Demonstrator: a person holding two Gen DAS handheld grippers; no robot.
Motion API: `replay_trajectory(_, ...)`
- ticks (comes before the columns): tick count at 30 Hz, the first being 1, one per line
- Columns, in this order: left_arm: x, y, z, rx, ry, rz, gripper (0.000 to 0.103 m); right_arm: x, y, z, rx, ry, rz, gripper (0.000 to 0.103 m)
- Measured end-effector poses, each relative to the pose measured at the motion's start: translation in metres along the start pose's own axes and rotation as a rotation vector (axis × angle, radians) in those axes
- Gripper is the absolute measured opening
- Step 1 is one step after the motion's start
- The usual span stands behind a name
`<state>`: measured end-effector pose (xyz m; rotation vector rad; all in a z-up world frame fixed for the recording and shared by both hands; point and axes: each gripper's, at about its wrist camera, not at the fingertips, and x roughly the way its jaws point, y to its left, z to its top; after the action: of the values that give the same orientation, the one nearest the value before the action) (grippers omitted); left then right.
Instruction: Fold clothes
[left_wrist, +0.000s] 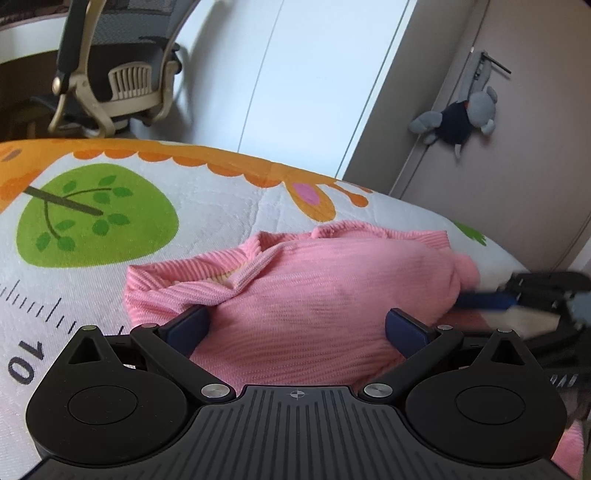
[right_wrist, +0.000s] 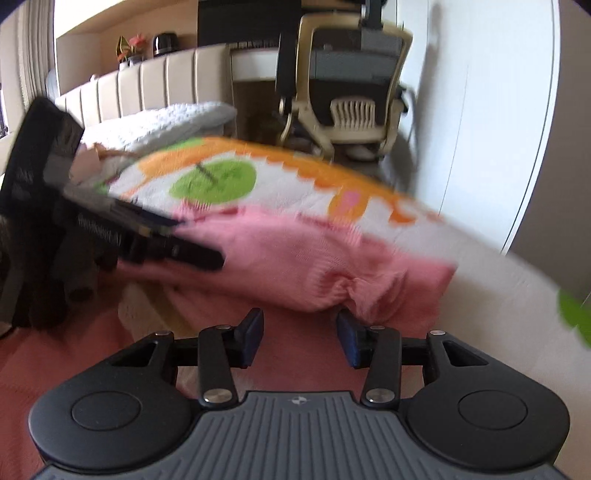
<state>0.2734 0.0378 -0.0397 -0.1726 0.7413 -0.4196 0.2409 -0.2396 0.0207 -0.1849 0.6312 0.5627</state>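
Note:
A pink knit sweater lies partly folded on a bed sheet printed with a green tree and orange shapes. Its ribbed collar faces left in the left wrist view. My left gripper is open and wide, hovering low over the sweater's body, with the fabric showing between its blue fingers. My right gripper is open over pink fabric, just short of a bunched fold. Each gripper shows blurred in the other's view: the right gripper at the sweater's right edge, the left gripper on its left side.
An office chair stands beyond the bed's far edge beside a white wardrobe. A grey plush toy hangs on a brown door. A padded headboard and a grey pillow lie at the far left.

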Motion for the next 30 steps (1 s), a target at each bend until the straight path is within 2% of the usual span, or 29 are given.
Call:
replay_trajectory(4, 0.0, 0.006, 0.005, -0.024, 0.027, -0.029, 0.103, 0.003, -0.015, 0.013, 0.043, -0.036, -0.055, 0.044)
replay_trajectory(6, -0.003, 0.011, 0.008, -0.054, 0.039, -0.048, 0.103, 0.019, -0.02, 0.012, 0.042, 0.007, -0.083, 0.044)
replay_trajectory(9, -0.022, 0.027, 0.016, -0.178, 0.022, -0.079, 0.103, 0.034, -0.028, -0.002, 0.03, 0.084, -0.092, 0.046)
replay_trajectory(10, -0.03, 0.032, 0.018, -0.195, 0.004, -0.066, 0.103, 0.031, -0.03, -0.006, 0.034, 0.084, -0.085, 0.046)
replay_trajectory(13, -0.047, 0.044, 0.023, -0.156, -0.014, 0.045, 0.103, 0.012, -0.035, -0.006, 0.039, 0.088, -0.101, 0.046)
replay_trajectory(15, -0.046, 0.054, 0.024, -0.158, 0.009, 0.091, 0.103, -0.005, -0.044, 0.0, 0.076, 0.048, -0.093, 0.047)
replay_trajectory(18, -0.034, 0.058, 0.024, -0.19, 0.03, 0.086, 0.103, -0.017, -0.069, 0.012, 0.203, -0.014, -0.095, 0.053)
replay_trajectory(20, -0.025, 0.061, 0.023, -0.213, 0.044, 0.082, 0.101, -0.005, -0.091, 0.017, 0.326, -0.023, -0.081, 0.053)
replay_trajectory(22, -0.016, 0.055, 0.022, -0.188, 0.024, 0.107, 0.1, 0.014, -0.11, 0.016, 0.449, -0.014, -0.064, 0.053)
replay_trajectory(24, -0.007, 0.049, 0.021, -0.171, 0.008, 0.125, 0.095, 0.035, -0.118, 0.01, 0.544, -0.001, -0.051, 0.053)
replay_trajectory(25, -0.004, 0.047, 0.022, -0.169, 0.004, 0.13, 0.088, 0.044, -0.117, 0.009, 0.55, 0.004, -0.038, 0.052)
replay_trajectory(27, 0.001, 0.046, 0.024, -0.179, -0.011, 0.141, 0.074, 0.056, -0.101, 0.007, 0.485, 0.017, -0.02, 0.042)
replay_trajectory(28, 0.004, 0.044, 0.024, -0.175, -0.023, 0.154, 0.061, 0.063, -0.091, 0.006, 0.444, 0.026, -0.019, 0.034)
replay_trajectory(30, 0.009, 0.033, 0.023, -0.104, -0.031, 0.19, 0.033, 0.064, -0.069, 0.009, 0.339, 0.031, -0.066, 0.024)
